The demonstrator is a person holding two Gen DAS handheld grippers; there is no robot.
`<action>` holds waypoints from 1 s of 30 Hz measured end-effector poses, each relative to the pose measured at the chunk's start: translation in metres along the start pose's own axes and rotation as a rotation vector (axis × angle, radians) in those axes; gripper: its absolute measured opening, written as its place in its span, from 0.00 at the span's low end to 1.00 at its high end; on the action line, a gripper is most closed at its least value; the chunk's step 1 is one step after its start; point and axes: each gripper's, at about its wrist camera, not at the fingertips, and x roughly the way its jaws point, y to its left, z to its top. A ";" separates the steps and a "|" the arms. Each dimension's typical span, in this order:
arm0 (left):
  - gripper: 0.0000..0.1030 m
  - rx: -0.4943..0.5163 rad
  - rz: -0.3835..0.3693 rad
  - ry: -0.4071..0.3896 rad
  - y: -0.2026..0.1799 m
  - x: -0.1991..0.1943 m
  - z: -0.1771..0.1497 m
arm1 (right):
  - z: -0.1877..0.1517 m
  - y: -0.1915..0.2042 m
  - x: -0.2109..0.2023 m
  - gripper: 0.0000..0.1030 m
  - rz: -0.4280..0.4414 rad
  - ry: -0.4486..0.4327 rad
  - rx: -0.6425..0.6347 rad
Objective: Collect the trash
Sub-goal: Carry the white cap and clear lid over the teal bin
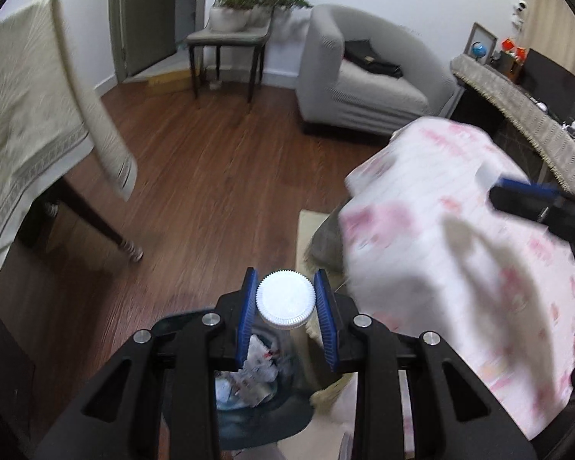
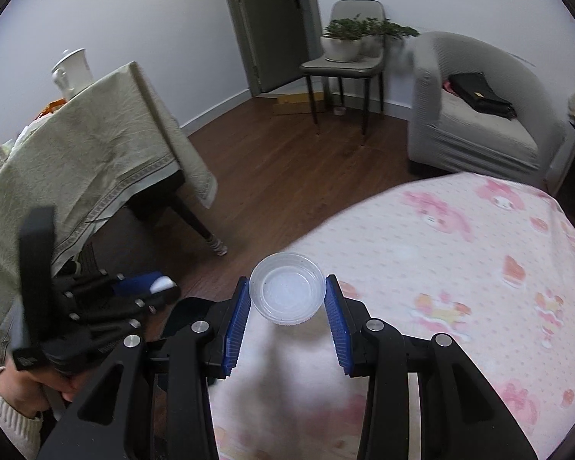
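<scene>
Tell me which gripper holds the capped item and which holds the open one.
The left gripper clamps a bottle by its ribbed white cap. The right gripper holds a clear open-topped cup, no lid.

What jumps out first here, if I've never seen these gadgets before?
A white ribbed bottle cap sits clamped between the left gripper's blue pads, above a bin of crumpled trash. The right gripper holds a clear plastic container, end-on, over a pink patterned cloth. Behind them stands a grey armchair.

White-capped bottle (image 1: 285, 299); clear lid (image 2: 286, 288).
</scene>
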 end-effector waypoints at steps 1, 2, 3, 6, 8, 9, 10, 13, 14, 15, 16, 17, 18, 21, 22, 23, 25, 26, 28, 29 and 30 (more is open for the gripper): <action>0.32 -0.004 0.007 0.012 0.006 0.003 -0.005 | 0.003 0.007 0.002 0.39 0.009 -0.001 -0.008; 0.32 -0.008 0.018 0.028 0.013 0.006 -0.010 | 0.005 0.014 0.003 0.39 0.018 -0.003 -0.016; 0.32 -0.011 0.025 0.038 0.019 0.008 -0.013 | 0.008 0.021 0.005 0.39 0.028 -0.005 -0.025; 0.32 -0.027 0.051 0.079 0.036 0.018 -0.025 | 0.013 0.042 0.012 0.39 0.050 0.001 -0.055; 0.32 -0.035 0.063 0.109 0.047 0.025 -0.034 | 0.015 0.054 0.018 0.39 0.061 0.010 -0.071; 0.32 -0.038 0.073 0.130 0.053 0.031 -0.041 | 0.016 0.061 0.022 0.39 0.066 0.015 -0.080; 0.32 -0.038 0.079 0.144 0.057 0.034 -0.044 | 0.017 0.066 0.024 0.39 0.070 0.018 -0.086; 0.32 -0.043 0.099 0.196 0.073 0.047 -0.058 | 0.020 0.082 0.032 0.39 0.083 0.030 -0.105; 0.32 -0.046 0.100 0.208 0.076 0.049 -0.061 | 0.020 0.087 0.034 0.39 0.086 0.034 -0.112; 0.32 -0.050 0.102 0.229 0.081 0.053 -0.066 | 0.021 0.093 0.037 0.39 0.088 0.040 -0.120; 0.32 -0.054 0.103 0.242 0.084 0.055 -0.069 | 0.022 0.096 0.040 0.39 0.089 0.045 -0.126; 0.32 -0.059 0.105 0.258 0.089 0.058 -0.074 | 0.022 0.101 0.043 0.39 0.090 0.051 -0.132; 0.35 -0.060 0.106 0.267 0.090 0.059 -0.078 | 0.022 0.106 0.047 0.39 0.090 0.058 -0.137; 0.38 -0.065 0.107 0.299 0.099 0.064 -0.087 | 0.022 0.115 0.057 0.39 0.088 0.081 -0.148; 0.40 -0.066 0.107 0.307 0.101 0.064 -0.089 | 0.021 0.118 0.059 0.39 0.087 0.087 -0.151; 0.41 -0.069 0.106 0.312 0.104 0.064 -0.091 | 0.021 0.121 0.062 0.39 0.086 0.094 -0.155; 0.43 -0.080 0.103 0.312 0.112 0.062 -0.094 | 0.020 0.126 0.068 0.39 0.082 0.107 -0.164; 0.44 -0.085 0.101 0.305 0.116 0.060 -0.094 | 0.019 0.129 0.070 0.39 0.081 0.113 -0.168; 0.48 -0.100 0.098 0.288 0.120 0.053 -0.093 | 0.017 0.133 0.077 0.39 0.074 0.128 -0.178; 0.49 -0.107 0.097 0.278 0.123 0.051 -0.093 | 0.016 0.136 0.081 0.39 0.072 0.137 -0.183; 0.52 -0.116 0.095 0.262 0.126 0.047 -0.092 | 0.015 0.139 0.084 0.39 0.070 0.147 -0.186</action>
